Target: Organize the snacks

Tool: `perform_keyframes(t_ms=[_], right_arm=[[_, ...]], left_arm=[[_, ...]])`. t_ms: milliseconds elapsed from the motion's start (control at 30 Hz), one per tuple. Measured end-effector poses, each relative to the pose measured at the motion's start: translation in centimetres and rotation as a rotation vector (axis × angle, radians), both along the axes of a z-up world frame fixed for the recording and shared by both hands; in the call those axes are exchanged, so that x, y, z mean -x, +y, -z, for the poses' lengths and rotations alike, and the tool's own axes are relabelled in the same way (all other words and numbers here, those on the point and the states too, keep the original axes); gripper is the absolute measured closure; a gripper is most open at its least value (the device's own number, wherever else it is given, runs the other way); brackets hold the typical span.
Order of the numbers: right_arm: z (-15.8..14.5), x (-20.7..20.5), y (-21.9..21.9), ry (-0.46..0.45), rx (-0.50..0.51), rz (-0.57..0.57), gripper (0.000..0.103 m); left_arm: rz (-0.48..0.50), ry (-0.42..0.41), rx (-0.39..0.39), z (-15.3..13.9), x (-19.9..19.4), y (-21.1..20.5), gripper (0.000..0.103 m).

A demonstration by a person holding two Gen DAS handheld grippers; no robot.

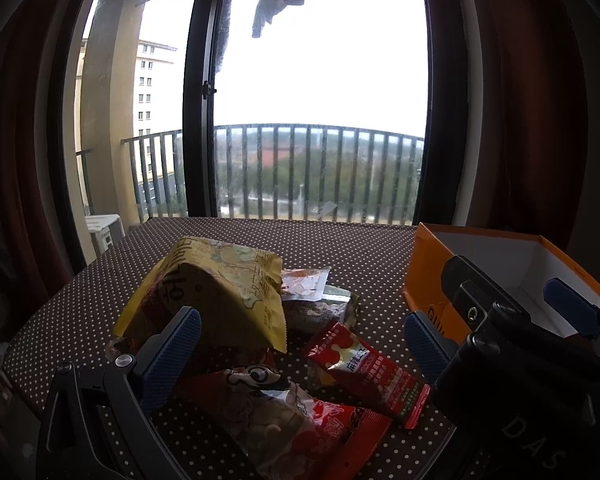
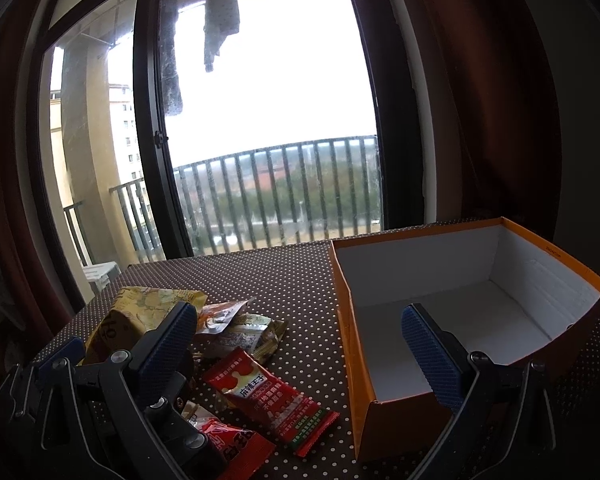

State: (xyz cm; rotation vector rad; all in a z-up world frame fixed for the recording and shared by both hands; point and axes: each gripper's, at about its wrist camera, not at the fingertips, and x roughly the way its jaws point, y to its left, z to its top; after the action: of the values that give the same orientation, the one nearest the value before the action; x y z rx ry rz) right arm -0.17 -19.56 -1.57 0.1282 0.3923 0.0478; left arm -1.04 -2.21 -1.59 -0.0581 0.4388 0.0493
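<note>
Left gripper, seen from the left wrist: jaws spread wide, nothing between them, poised above a heap of snack packets on a brown polka-dot tablecloth. Left finger overlapping the lower edge of a yellow chip bag. Behind that bag, a small clear-and-orange packet lying over a greenish foil packet. Nearer the lens, a red stick packet and a red-and-clear bag. Off to the right, an orange box, white inside, partly hidden by the right gripper, which hangs over the box's near corner, likewise spread apart and empty.

Right wrist view: right gripper wide apart, gripping nothing, right finger in front of the orange box's bare white interior. Snack heap left of the box, apart from it: yellow chip bag, greenish foil packet, red stick packet closest to the box wall. Dark body of the left gripper at lower left, over the red-and-clear bag.
</note>
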Motion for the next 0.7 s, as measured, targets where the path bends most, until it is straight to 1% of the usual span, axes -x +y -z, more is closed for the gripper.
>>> perform_keyframes(t_ms=[167,300,333,467,533,633,700], right_arm=[[1.4,-0.1,0.3,0.018,-0.011,-0.022,0.0],[2.7,0.2,1.0,0.039,0.006,-0.041,0.001],[2.9,0.5,1.2,0.026,0.026,-0.038,0.0],[3.0,1.2,1.8,0.004,0.063,-0.033,0.001],[3.0,1.5,2.0,0.0,0.067,-0.031,0.001],[2.8,1.9,2.0,-0.003,0.072,-0.032,0.001],[2.6,2.3,2.2,-0.008,0.068,-0.051,0.003]], left_arm=[[-0.014,0.02,0.003,1.5,0.2,0.5,0.002],[-0.017,0.044,0.011,2.8,0.5,1.0,0.001],[-0.016,0.048,0.018,3.1,0.5,1.1,0.001],[-0.002,0.057,0.032,3.6,0.9,1.5,0.001],[-0.001,0.056,0.025,3.6,1.2,1.6,0.001],[0.015,0.059,0.034,3.5,1.7,1.6,0.001],[0.024,0.065,0.032,3.5,2.0,1.4,0.001]])
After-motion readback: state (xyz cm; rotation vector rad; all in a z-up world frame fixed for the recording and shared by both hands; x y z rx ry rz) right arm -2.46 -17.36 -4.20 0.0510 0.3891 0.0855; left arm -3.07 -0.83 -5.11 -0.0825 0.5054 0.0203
